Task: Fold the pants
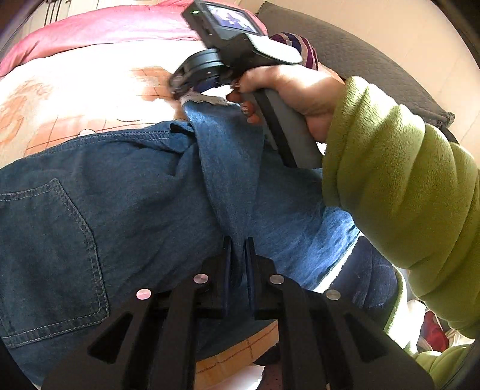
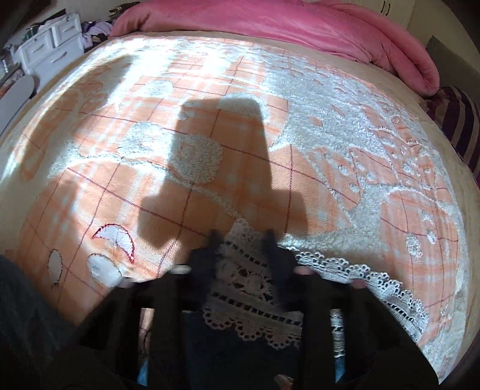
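We start with the bed (image 2: 210, 144), whose orange-and-white blanket fills most of both views. The pants (image 1: 120, 192), blue denim, lie on it near its close edge, seat side up with a back pocket (image 1: 45, 255) showing. One leg or side appears already drawn up over the body of the pants in a raised ridge that runs from one claw to the other, so we judge the fold begun but not laid flat: the lifted cloth has yet to be carried across, set down and smoothed, and any further folds remain.

The left claw (image 1: 238, 252) is nearly shut and pinches that ridge of denim between its tips. The right claw (image 2: 241, 240) is blurred in its own view; its tips stand either side of the lace hem (image 2: 252, 288), and from the left view it seems to grip the hem's edge, with the hand (image 1: 288, 93) in a green sleeve (image 1: 399, 186) behind it.

Around us: a pink quilt (image 2: 300, 24) bunched at the far side of the bed, a striped pillow (image 2: 462, 126) to the right, white drawers (image 2: 51, 51) off to the left. None of them lies where the fold would land; open blanket is ahead. The risk we see is thin lace slipping from the right claw.
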A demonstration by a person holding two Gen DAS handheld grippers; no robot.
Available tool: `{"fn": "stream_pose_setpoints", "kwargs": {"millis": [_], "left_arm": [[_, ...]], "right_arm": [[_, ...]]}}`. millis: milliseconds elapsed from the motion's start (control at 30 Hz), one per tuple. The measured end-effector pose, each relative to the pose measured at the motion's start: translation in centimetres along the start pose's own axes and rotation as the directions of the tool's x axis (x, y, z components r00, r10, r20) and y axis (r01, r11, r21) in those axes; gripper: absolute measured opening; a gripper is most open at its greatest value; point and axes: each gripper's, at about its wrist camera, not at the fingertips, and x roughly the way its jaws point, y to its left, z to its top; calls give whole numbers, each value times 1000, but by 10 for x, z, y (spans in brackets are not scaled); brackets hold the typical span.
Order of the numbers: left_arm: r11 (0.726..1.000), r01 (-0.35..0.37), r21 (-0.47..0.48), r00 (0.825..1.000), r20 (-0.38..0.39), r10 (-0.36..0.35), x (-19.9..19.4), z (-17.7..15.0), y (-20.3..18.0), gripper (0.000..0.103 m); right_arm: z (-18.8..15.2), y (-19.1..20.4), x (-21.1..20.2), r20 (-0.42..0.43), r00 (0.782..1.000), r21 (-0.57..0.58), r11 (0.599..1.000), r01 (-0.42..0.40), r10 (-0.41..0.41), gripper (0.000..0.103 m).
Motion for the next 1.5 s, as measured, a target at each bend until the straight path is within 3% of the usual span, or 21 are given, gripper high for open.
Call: {"fn": "stream_pose_setpoints", "kwargs": {"millis": [33,233,267,367,567,633,700,800,1033,1333,1500], "left_arm": [[1000,-2,0,1000,0,2,-1,0,1,8],[1000,-20,-2,1000,12,20,-5,2,5,9],[1000,-26,-1,1000,15,26,-6,2,5,12],[999,-49,2,998,26,49,-9,2,6,35],[997,-78,14,996,43,77,-9,5,6,36],[995,-94,18,995,33,93,-7,6,4,35],[994,-101,31,994,34,100,-5,6,0,13],[992,-113,49,993,36,111,-5,6,-2,6],[982,-134,133,990,68,126,-30,2,-9,5],[982,-102,156,995,30,98,-32,-16,-12,5],[978,-103,180,995,2,104,-23,-24,-18,5]], "right_arm": [[-2,-3,-5,13,1000,10,1000,-16,16,7],[-28,-44,-58,135,983,137,981,-140,122,6],[-36,-53,-70,158,978,163,973,-163,137,6],[-62,-79,-108,219,965,217,957,-194,146,6],[-124,-117,-159,258,958,294,934,-203,127,6],[-143,-126,-166,253,960,321,926,-198,118,6],[-165,-136,-174,256,960,361,910,-204,113,6],[-190,-143,-183,260,958,406,887,-220,119,6],[-241,-142,-195,234,961,466,850,-247,151,6],[-290,-143,-176,155,968,554,793,-252,200,6],[-298,-142,-161,80,984,552,816,-175,157,11]]}}
